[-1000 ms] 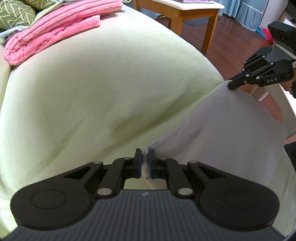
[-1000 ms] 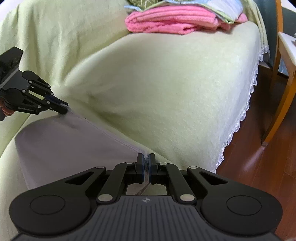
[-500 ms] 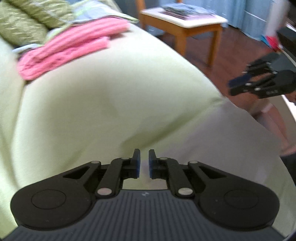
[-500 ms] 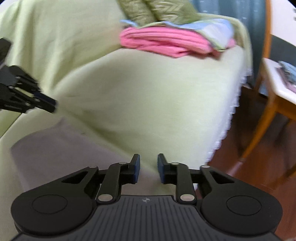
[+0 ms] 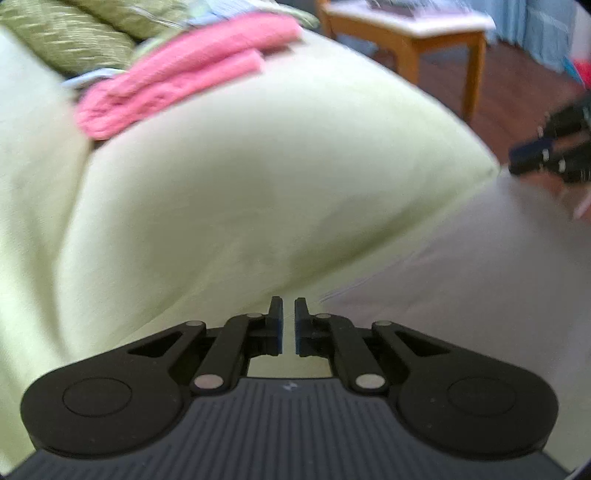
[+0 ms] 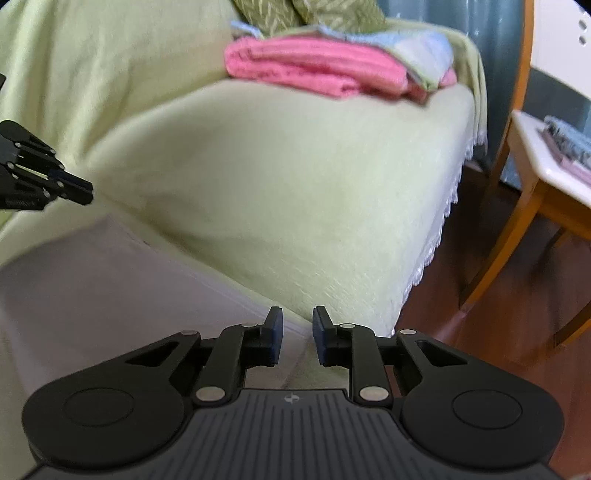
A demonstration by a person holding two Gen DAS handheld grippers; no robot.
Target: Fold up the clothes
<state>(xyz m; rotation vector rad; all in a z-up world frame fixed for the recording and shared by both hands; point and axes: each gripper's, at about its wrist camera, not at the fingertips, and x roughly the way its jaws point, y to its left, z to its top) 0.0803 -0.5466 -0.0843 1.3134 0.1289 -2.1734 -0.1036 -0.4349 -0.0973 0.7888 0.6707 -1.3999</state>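
Observation:
A pale grey garment (image 5: 461, 266) lies flat on the light green sofa seat (image 5: 258, 177); it also shows in the right wrist view (image 6: 103, 280). My left gripper (image 5: 289, 317) is open by a narrow gap and empty, just above the garment's near left corner. My right gripper (image 6: 297, 325) is open and empty above the garment's other near corner. Each gripper shows in the other's view, the right one blurred at the far right (image 5: 546, 158), the left one at the far left (image 6: 44, 181).
Folded pink towels (image 6: 317, 70) and green cushions (image 5: 62, 33) are stacked at the sofa's far end. A wooden side table (image 5: 406, 26) stands on the wood floor (image 6: 498, 332) beyond the sofa's lace-trimmed edge (image 6: 443, 225).
Both grippers were shut on the garment's corners a second ago. They have opened, let go of the cloth and lifted back from it; the garment now lies on the seat.

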